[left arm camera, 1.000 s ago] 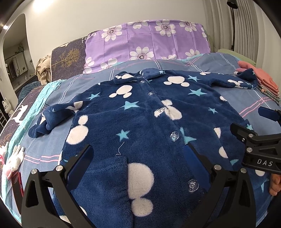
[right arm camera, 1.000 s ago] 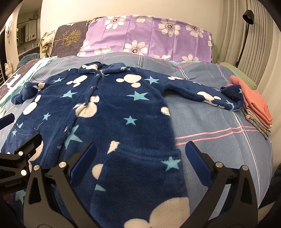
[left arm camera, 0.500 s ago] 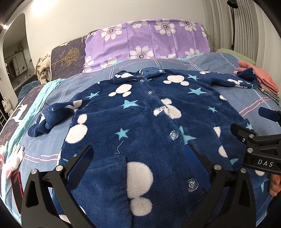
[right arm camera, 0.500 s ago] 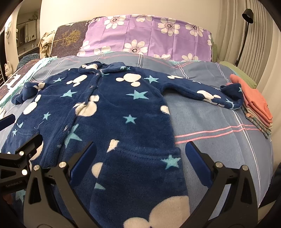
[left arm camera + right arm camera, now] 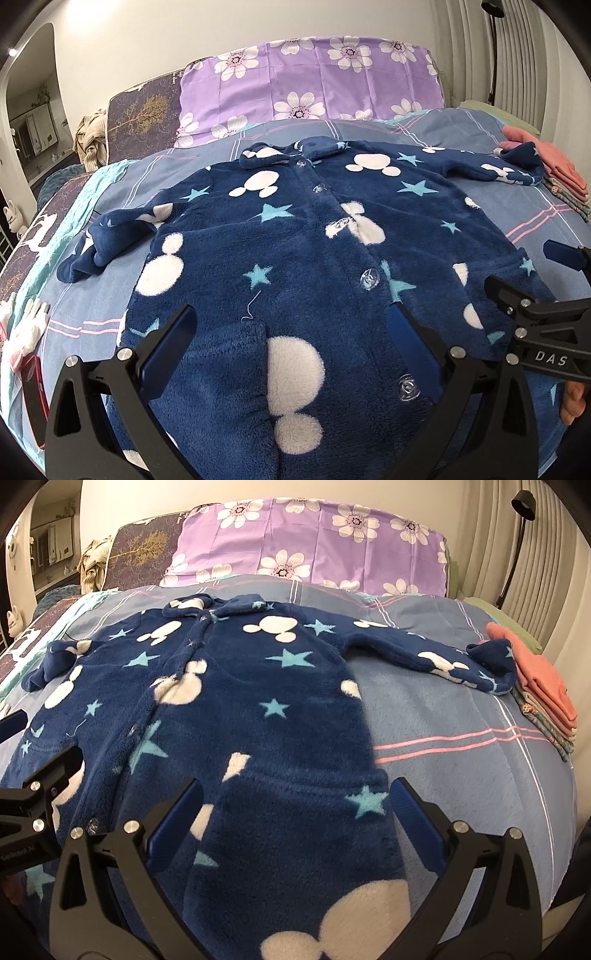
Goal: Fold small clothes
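A navy fleece baby onesie (image 5: 295, 236) (image 5: 229, 686) with white mouse heads and light blue stars lies flat, front up, on the bed, sleeves spread to both sides. My left gripper (image 5: 291, 332) hovers open over its lower left leg part. Over the lower right leg my right gripper (image 5: 295, 805) is open too. Nothing is between either pair of fingers. The right gripper's body (image 5: 535, 332) shows at the right edge of the left wrist view, and the left gripper's body (image 5: 33, 808) at the left edge of the right wrist view.
The bed has a blue-grey plaid blanket (image 5: 461, 716). A purple flowered pillow (image 5: 310, 81) lies at the head. A stack of folded clothes, salmon on top (image 5: 543, 679), sits at the right edge beside the onesie's sleeve. White gloves (image 5: 26, 325) lie at the left edge.
Both grippers have shifted only slightly; the onesie sits a little lower and nearer in both views. Nothing was grasped or let go.
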`<move>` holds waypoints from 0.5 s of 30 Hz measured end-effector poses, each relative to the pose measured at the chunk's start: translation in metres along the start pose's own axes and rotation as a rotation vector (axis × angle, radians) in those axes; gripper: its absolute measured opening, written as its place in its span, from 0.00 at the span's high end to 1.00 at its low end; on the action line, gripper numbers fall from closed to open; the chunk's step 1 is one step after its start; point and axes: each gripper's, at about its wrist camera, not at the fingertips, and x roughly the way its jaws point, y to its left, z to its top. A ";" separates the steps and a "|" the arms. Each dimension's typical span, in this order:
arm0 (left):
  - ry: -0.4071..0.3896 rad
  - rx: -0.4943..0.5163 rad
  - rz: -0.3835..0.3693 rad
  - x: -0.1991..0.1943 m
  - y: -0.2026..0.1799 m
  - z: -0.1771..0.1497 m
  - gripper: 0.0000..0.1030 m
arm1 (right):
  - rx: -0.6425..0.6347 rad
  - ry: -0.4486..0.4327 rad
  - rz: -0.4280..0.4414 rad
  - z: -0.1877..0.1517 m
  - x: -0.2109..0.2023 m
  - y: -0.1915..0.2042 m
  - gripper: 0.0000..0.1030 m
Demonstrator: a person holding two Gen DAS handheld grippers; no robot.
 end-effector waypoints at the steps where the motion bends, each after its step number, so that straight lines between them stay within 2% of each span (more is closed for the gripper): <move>1: -0.001 0.000 -0.001 0.000 0.000 0.000 0.01 | 0.002 -0.005 0.002 0.001 -0.001 0.000 0.02; 5: -0.003 -0.005 -0.012 0.000 0.003 0.001 0.01 | 0.000 -0.017 0.008 0.004 -0.006 0.000 0.02; 10: 0.010 -0.077 -0.103 0.001 0.015 0.003 0.01 | -0.047 -0.033 0.004 0.012 -0.011 0.004 0.02; 15: 0.019 -0.084 -0.098 0.001 0.019 0.007 0.01 | -0.111 -0.053 0.022 0.028 -0.016 0.010 0.02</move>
